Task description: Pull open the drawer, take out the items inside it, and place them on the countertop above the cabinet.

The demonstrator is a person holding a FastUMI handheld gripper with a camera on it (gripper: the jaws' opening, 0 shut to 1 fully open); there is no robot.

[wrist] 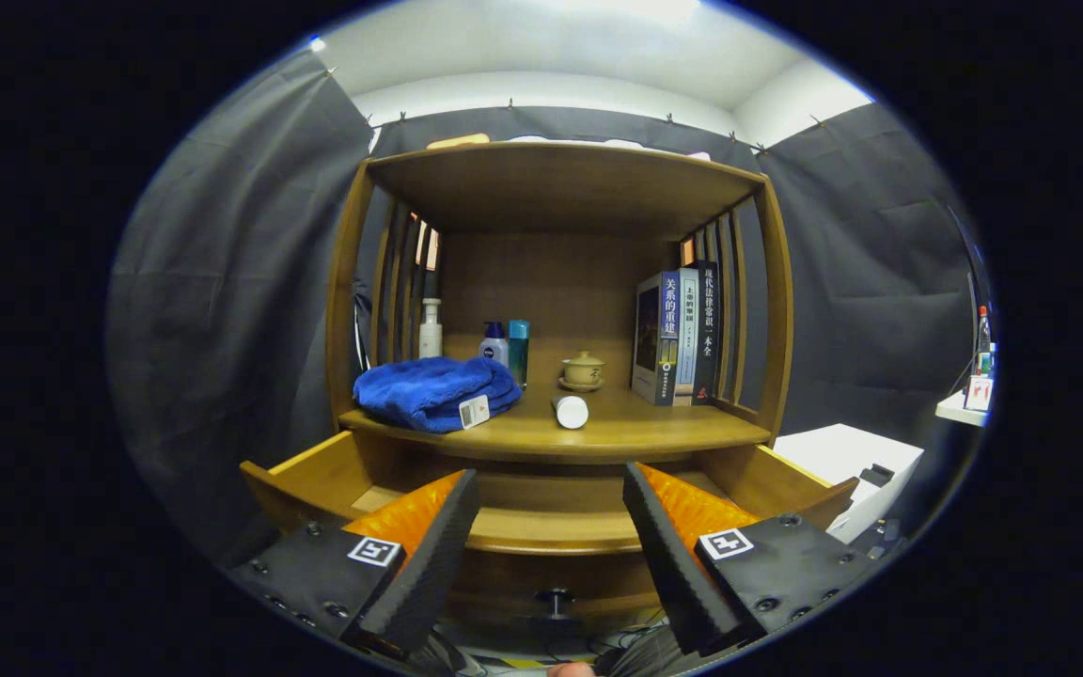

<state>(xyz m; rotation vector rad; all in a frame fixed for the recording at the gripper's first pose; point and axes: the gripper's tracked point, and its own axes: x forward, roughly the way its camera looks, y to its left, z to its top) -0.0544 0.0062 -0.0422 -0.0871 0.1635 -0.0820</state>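
The wooden drawer [316, 461] stands pulled open below the countertop [598, 428]; its front rim runs between my fingers and its dark knob [556, 597] sits low on the front panel. My gripper [551, 489] hangs open above the drawer front, nothing between its fingers. On the countertop lie a folded blue towel [433, 390] with a white tag at the left and a small white bottle [571, 411] on its side in the middle. The drawer's inside is mostly hidden behind my fingers [429, 545].
At the back of the shelf stand a white pump bottle [430, 329], a blue-capped bottle [494, 343], a teal tube [518, 350] and a lidded tea cup [583, 369]. Books [678, 334] stand upright at the right. A white box [847, 461] sits right of the cabinet.
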